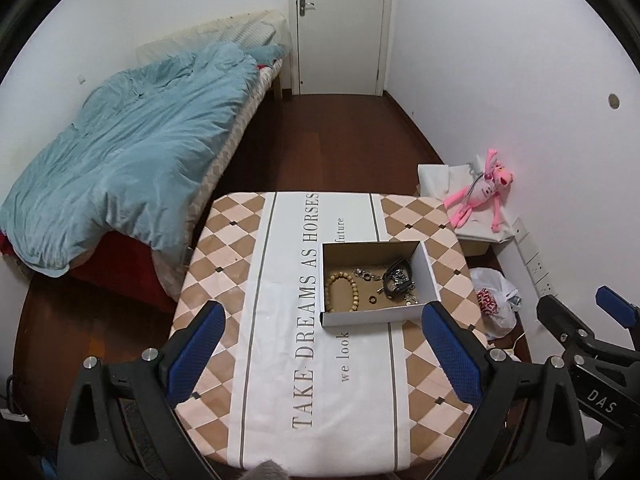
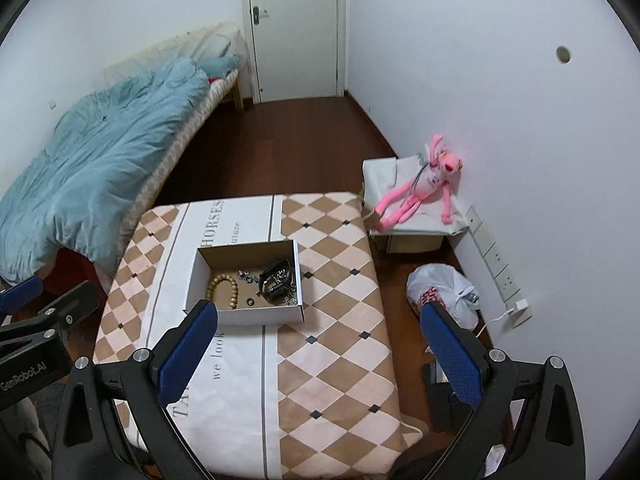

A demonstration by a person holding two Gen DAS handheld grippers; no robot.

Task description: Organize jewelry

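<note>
My left gripper (image 1: 320,354) hangs above the near part of the tabletop (image 1: 276,360), its blue pads spread wide apart with nothing between them. My right gripper (image 2: 326,354) hovers over the near right part of the tabletop, its pads equally far apart and empty; its right pad sits out past the tabletop's right edge, over the floor (image 2: 280,132).

Just beyond both grippers stands the box (image 1: 430,268), open-topped, white outside and brown inside, a little right of the tabletop's middle and covering part of the printed lettering on the white central band. All the jewelry lies in it. The bead bracelet (image 1: 342,292), a ring of tan wooden beads, lies flat at the left end of the box floor. A small dark ring (image 1: 372,300) lies to its right, near the front wall. A silver chain (image 1: 364,273) lies behind the ring, toward the middle. A tangle of black straps (image 1: 396,278) and metal pieces fills the right end, up against the right wall. I cannot tell the separate pieces in that heap apart.

Off the tabletop's right edge, a plastic bag (image 2: 442,288) sits on the floor by the wall. Farther back, a pink toy (image 2: 420,188) lies against the wall on a low white-covered stand. Left of the tabletop is a bed (image 1: 120,160) with a blue quilt.
</note>
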